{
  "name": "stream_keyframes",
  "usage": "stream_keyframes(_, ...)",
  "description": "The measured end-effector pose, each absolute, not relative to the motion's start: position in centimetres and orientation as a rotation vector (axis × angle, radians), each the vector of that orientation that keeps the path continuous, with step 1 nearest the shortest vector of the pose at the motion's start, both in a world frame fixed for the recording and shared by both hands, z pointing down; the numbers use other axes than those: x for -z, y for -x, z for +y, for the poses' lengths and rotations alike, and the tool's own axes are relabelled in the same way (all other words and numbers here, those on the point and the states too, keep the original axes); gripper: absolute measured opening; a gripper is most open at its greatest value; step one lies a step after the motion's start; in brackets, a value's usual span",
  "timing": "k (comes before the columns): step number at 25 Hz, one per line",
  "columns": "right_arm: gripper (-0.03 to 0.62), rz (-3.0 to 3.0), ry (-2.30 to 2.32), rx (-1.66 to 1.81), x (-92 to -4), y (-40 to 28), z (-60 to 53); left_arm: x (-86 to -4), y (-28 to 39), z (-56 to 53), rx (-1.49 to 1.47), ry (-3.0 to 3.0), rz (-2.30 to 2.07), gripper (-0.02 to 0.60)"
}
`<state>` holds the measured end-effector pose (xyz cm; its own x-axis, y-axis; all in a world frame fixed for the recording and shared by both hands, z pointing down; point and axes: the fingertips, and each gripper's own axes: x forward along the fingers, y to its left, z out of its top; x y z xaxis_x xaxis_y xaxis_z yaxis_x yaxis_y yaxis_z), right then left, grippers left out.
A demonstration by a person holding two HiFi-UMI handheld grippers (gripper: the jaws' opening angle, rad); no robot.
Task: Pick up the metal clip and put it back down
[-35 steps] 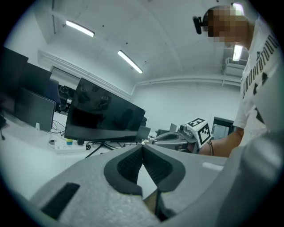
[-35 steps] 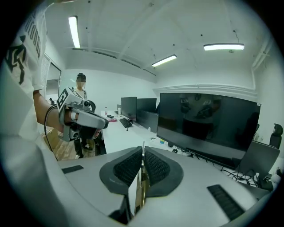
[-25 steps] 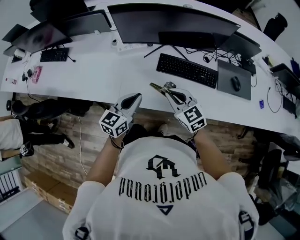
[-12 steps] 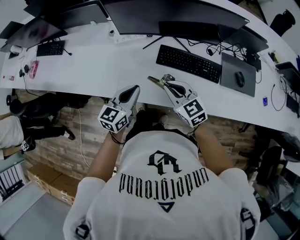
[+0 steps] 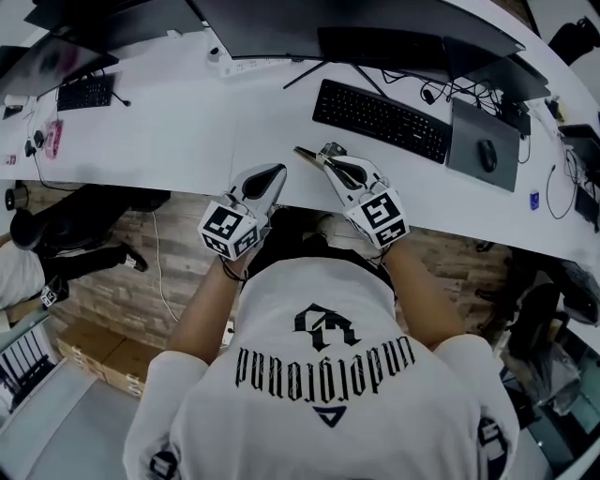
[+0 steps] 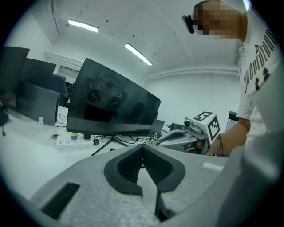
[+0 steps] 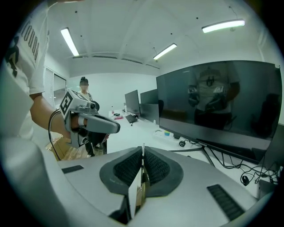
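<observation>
White desk (image 5: pixel 187 131) with monitor (image 5: pixel 281 23) and keyboard (image 5: pixel 380 120). Right gripper (image 5: pixel 326 159) — jaws pressed onto the metal clip (image 5: pixel 306 153), held off the desk at its near edge, as half a second ago. Left gripper (image 5: pixel 277 171) — jaws together, empty, beside it; both have barely shifted.

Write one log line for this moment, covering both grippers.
right gripper: shut on metal clip | left gripper: shut, empty
</observation>
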<state>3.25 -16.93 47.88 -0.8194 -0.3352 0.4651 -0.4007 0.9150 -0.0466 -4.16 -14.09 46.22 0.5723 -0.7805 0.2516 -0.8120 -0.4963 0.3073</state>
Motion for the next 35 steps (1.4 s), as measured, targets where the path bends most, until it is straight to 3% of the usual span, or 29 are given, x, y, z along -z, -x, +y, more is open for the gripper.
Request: stream_keyframes(35,0.028,-2.482,-0.432,-0.49,-63.6,-0.7,-20.8,-58.4,6.0,-19.7,-0.249,-2.291,-1.069,0.015)
